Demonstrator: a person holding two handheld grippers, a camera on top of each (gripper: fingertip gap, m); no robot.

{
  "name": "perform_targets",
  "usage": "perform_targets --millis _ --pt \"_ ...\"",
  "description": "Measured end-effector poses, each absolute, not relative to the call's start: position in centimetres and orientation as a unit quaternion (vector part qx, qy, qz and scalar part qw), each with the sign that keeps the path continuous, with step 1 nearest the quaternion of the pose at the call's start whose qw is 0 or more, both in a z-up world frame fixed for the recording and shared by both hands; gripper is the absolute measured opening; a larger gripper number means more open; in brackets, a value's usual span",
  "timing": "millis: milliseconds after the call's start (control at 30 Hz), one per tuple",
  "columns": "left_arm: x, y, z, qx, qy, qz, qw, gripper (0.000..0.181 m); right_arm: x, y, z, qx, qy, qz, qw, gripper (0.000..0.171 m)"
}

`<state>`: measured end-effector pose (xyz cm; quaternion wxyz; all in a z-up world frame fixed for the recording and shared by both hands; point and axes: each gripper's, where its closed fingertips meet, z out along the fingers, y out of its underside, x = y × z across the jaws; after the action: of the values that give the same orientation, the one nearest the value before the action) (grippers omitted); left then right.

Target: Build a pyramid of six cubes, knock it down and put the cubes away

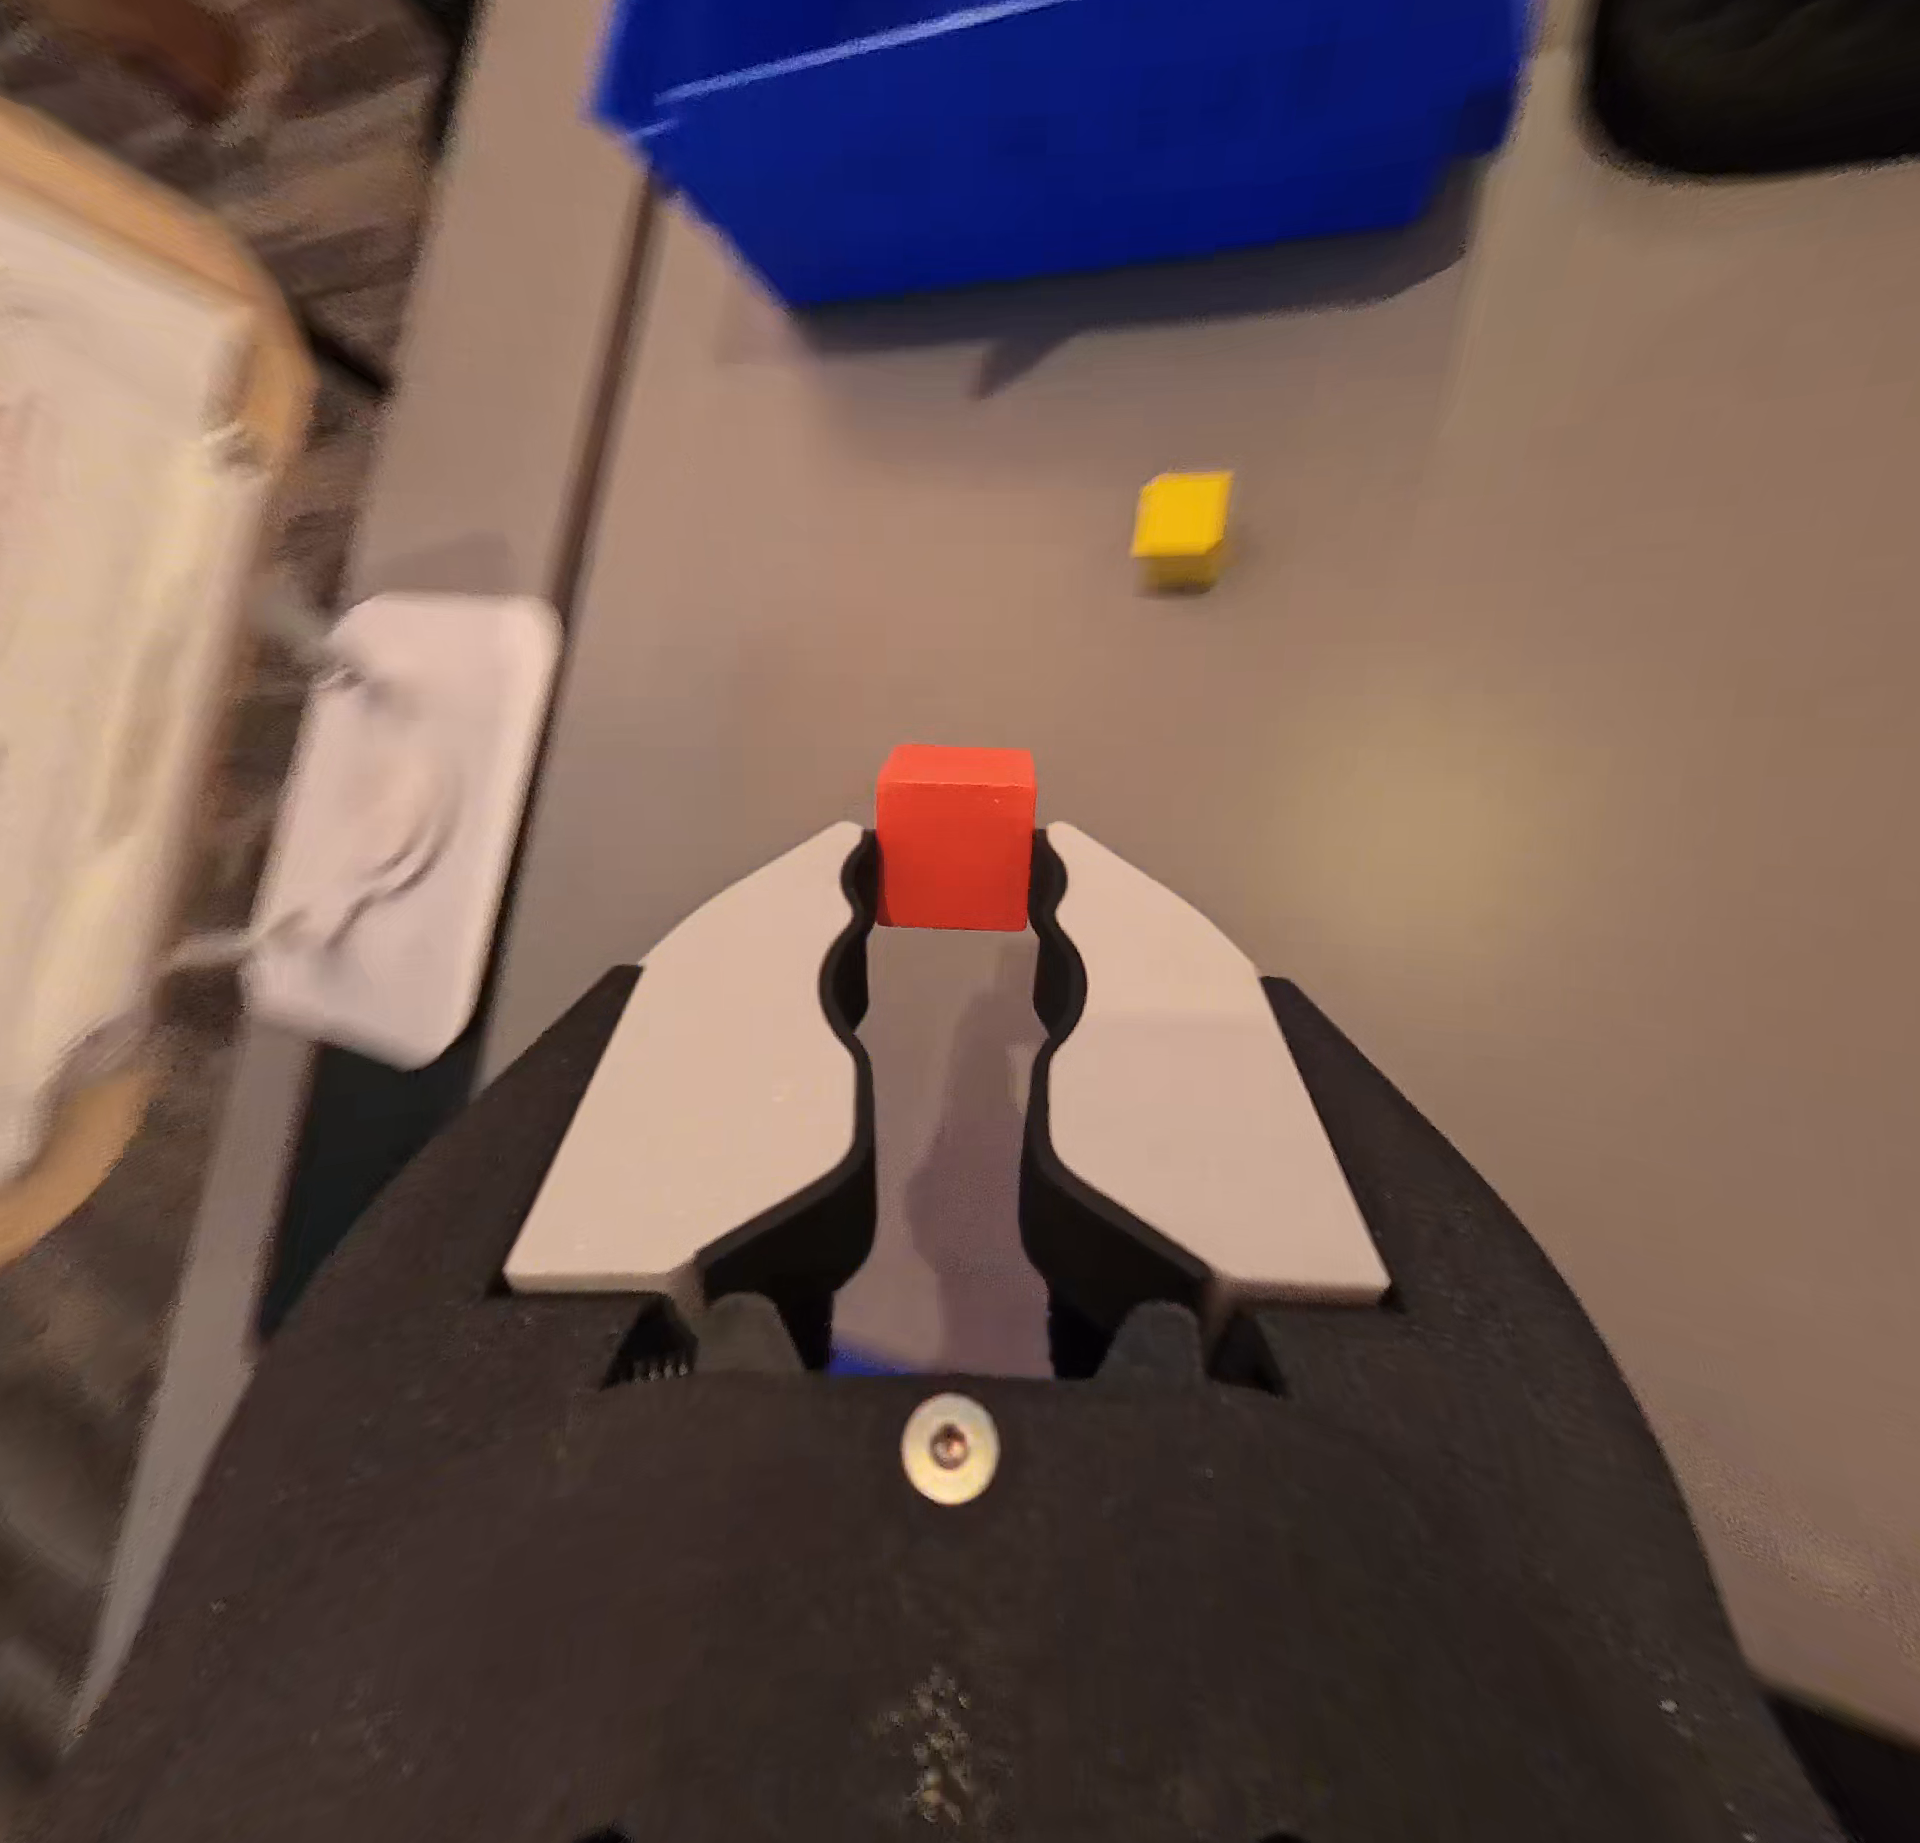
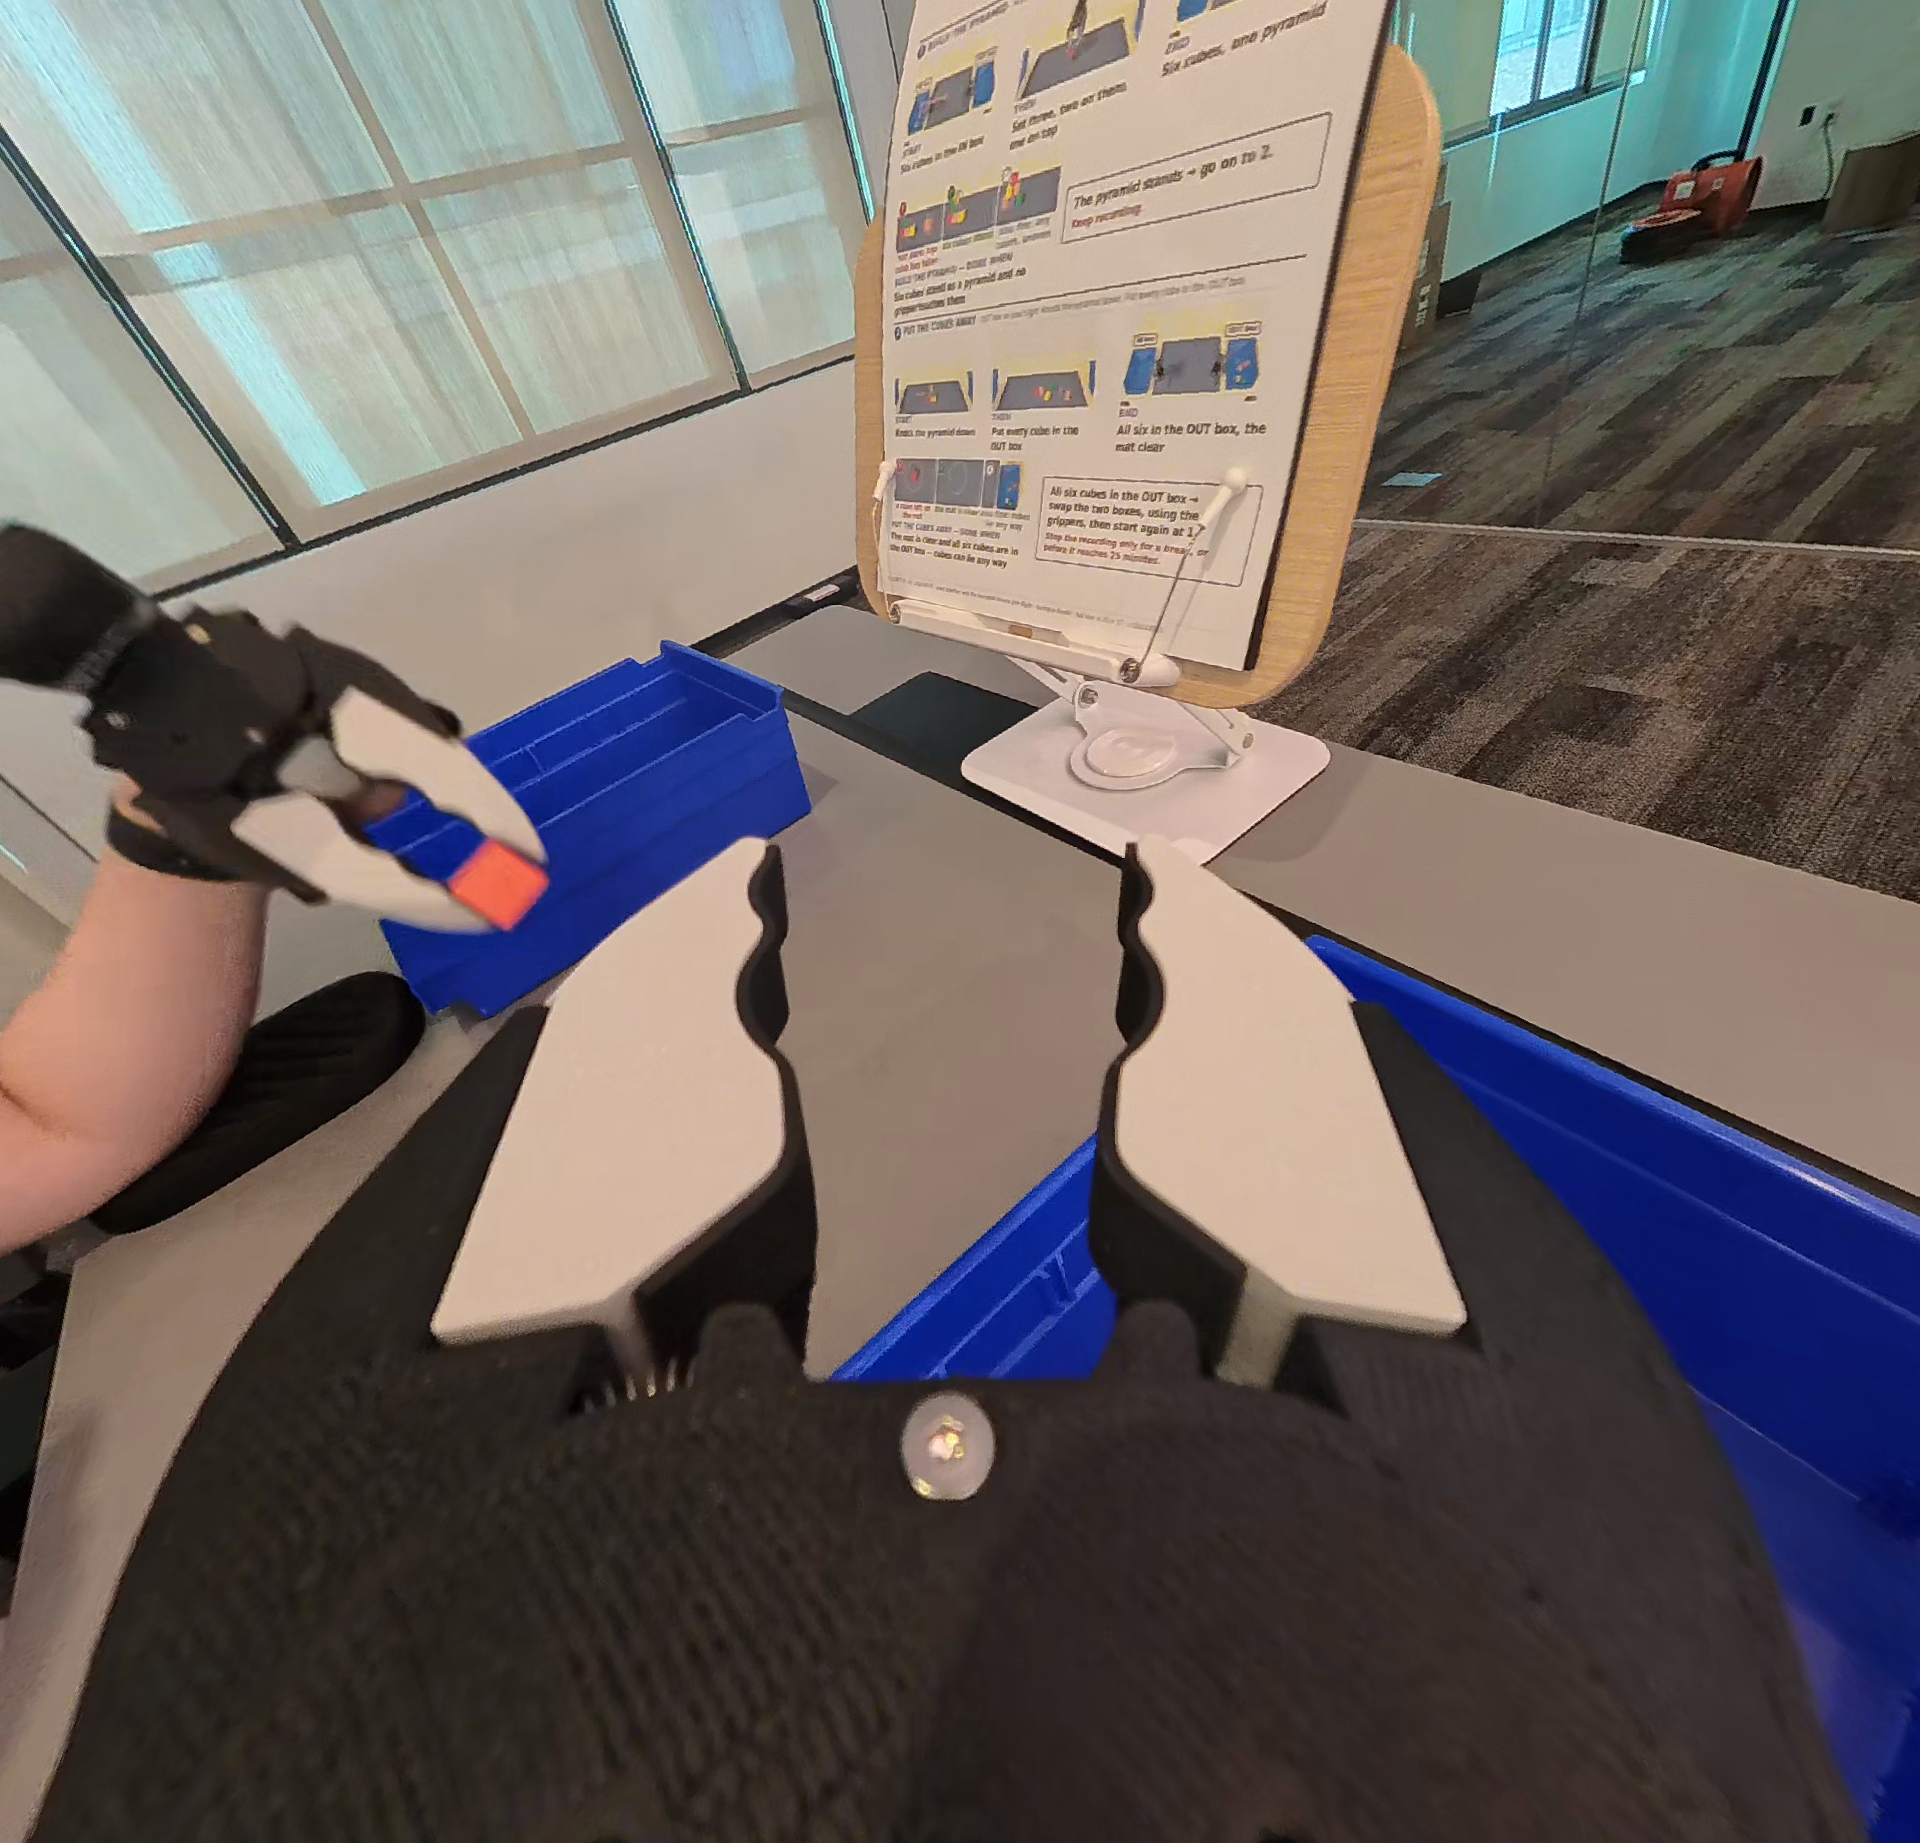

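Left gripper [image 1: 954,843]: jaws are closed on a red cube [image 1: 954,837], which is pinched at the fingertips and held clear above the grey worktop [image 1: 1455,858]. The same gripper [image 2: 499,884] is seen in the right wrist view, tilted downward with the red cube [image 2: 499,884] at its tips, in front of a blue bin [image 2: 644,785] that is set toward the worktop's far left edge

Right gripper [image 2: 945,868]: jaws are spread wide and nothing is held between them. It is held above the worktop [image 2: 935,1014], with the rim of a second blue bin [image 2: 1662,1201] just beneath and to its right

A yellow cube [image 1: 1182,531] is resting alone on the worktop, well apart from the held red cube and nearer a blue bin [image 1: 1039,131] at the far side in the left wrist view; its contents are not visible

A printed instruction sheet [image 2: 1122,266] is propped on a wooden-backed stand [image 2: 1143,754] at the far edge of the worktop. The left wrist view is motion-blurred at its left margin
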<state>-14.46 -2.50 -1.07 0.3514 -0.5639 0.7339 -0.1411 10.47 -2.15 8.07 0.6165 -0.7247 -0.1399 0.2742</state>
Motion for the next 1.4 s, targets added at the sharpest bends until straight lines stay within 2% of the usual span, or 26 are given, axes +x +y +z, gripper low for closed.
perform_targets --millis 133,300,733,1400 --pt "-8.7 -4.5 -7.8 -0.567 0.758 -0.151 0.284 0.028 9.8 -2.1 7.9 -0.728 -0.152 0.272 0.610 0.063" --pt "-7.3 -4.5 -12.7 -0.588 0.766 -0.110 0.235 0.028 9.5 -1.9 7.7 -0.731 -0.157 0.274 0.606 0.063" --pt "-5.9 -5.8 -14.9 -0.574 0.788 -0.112 0.196 0.028 9.0 -1.6 6.9 -0.742 -0.163 0.275 0.589 0.063" --pt "-5.0 -5.8 -15.3 -0.574 0.787 -0.123 0.189 0.028 8.8 -1.2 5.9 -0.753 -0.166 0.276 0.573 0.063"
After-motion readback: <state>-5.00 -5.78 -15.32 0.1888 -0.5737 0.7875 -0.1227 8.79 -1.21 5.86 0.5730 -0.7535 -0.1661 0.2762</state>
